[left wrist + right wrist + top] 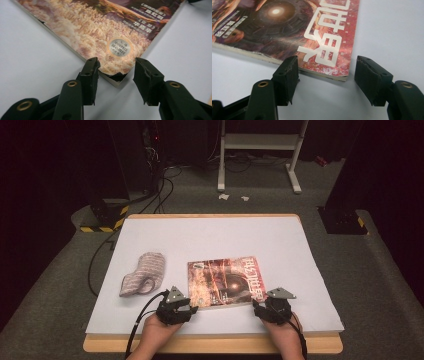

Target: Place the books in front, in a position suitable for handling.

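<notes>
A magazine [225,282] with a red, dark cover and white characters lies flat on the white sheet, near the front. My left gripper [192,307] sits at its near left corner. In the left gripper view the jaws [116,66] stand apart on either side of the worn corner of the magazine [100,30], one fingertip [91,66] at its edge. My right gripper [257,305] is at the near right corner. In the right gripper view its jaws [327,65] stand wide around that corner of the magazine [287,30] without pressing on it.
A folded striped cloth [142,272] lies left of the magazine. The white sheet [225,235] covers a wooden table [210,345]. Beyond the table are cables [150,195], a white stand [260,150] and grey carpet.
</notes>
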